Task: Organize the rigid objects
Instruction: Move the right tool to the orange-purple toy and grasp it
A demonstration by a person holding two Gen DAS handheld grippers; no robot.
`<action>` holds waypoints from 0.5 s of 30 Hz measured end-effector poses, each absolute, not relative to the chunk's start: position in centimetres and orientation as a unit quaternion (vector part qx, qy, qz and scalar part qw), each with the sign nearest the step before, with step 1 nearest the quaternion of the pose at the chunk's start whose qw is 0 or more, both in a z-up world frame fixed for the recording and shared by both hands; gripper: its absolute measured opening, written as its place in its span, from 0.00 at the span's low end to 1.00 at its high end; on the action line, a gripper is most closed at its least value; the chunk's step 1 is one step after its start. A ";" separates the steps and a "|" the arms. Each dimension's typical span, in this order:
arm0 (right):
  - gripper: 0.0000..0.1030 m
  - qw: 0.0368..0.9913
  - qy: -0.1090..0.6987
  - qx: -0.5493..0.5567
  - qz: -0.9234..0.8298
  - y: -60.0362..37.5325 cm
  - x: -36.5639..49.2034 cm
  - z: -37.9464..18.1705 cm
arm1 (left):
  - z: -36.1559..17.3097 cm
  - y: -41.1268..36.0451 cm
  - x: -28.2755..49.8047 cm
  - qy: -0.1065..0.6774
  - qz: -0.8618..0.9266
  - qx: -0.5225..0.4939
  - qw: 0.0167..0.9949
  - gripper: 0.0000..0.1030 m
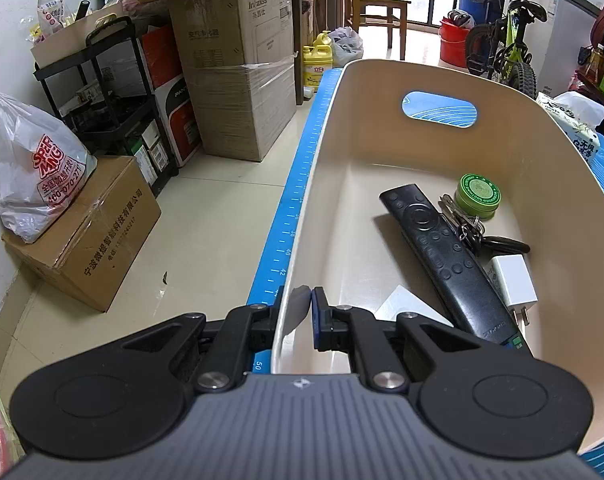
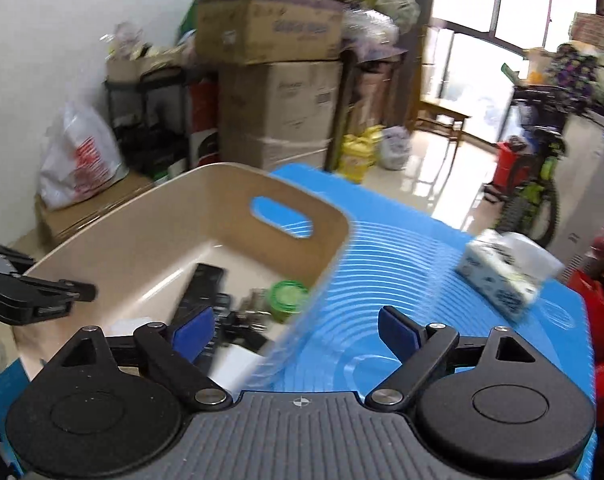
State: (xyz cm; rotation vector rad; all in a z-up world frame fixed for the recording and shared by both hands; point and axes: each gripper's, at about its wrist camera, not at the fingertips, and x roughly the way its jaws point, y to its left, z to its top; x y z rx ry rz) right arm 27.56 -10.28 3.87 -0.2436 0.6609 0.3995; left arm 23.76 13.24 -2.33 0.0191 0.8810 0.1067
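A beige plastic bin point(image 1: 522, 152) with a handle slot stands on a blue mat point(image 1: 298, 208). Inside lie a black remote point(image 1: 442, 256), a green round tin point(image 1: 477, 194), a bunch of keys point(image 1: 468, 228) and a white charger plug point(image 1: 514, 288). My left gripper point(image 1: 298, 312) is shut on the bin's near left wall, one finger inside and one outside. In the blurred right wrist view my right gripper point(image 2: 296, 330) is open and empty, straddling the bin's right wall point(image 2: 322, 268) above the mat point(image 2: 402, 264). The left gripper's finger point(image 2: 42, 294) shows at the left there.
A tissue pack point(image 2: 506, 276) lies on the mat to the right of the bin point(image 1: 578, 128). Stacked cardboard boxes point(image 1: 238, 64), a black shelf cart point(image 1: 102, 92) and a plastic bag point(image 1: 38, 184) stand on the floor to the left. A bicycle point(image 1: 506, 44) and a chair point(image 1: 378, 8) are far back.
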 end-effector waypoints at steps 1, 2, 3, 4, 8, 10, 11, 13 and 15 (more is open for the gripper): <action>0.88 0.922 0.320 -0.116 0.186 -11.3 27.3 3.8 | -2.3 13.2 23.8 0.426 0.051 0.009 0.903 0.12; 0.88 0.924 0.320 -0.115 0.177 -12.2 27.2 3.7 | -2.3 13.2 23.8 0.426 0.051 0.009 0.903 0.12; 0.88 0.925 0.320 -0.114 0.168 -12.9 27.1 3.5 | -2.3 13.2 23.8 0.426 0.052 0.010 0.903 0.12; 0.88 0.927 0.321 -0.114 0.159 -13.6 26.9 3.1 | -2.3 13.2 23.8 0.426 0.052 0.009 0.903 0.12; 0.88 0.924 0.344 -0.107 0.128 -16.4 26.8 1.1 | -2.3 13.3 23.8 0.426 0.051 0.009 0.903 0.12; 0.88 0.921 0.358 -0.103 0.116 -17.6 26.9 -0.2 | -2.3 13.2 23.8 0.426 0.051 0.009 0.903 0.12; 0.88 0.919 0.364 -0.100 0.111 -18.1 26.9 -0.7 | -2.3 13.2 23.8 0.426 0.051 0.009 0.903 0.12; 0.87 0.917 0.375 -0.092 0.106 -18.9 27.0 -1.8 | -2.3 13.3 23.8 0.426 0.052 0.010 0.903 0.12; 0.86 0.914 0.384 -0.089 0.099 -19.3 27.2 -2.8 | -2.3 13.3 23.8 0.426 0.052 0.010 0.903 0.12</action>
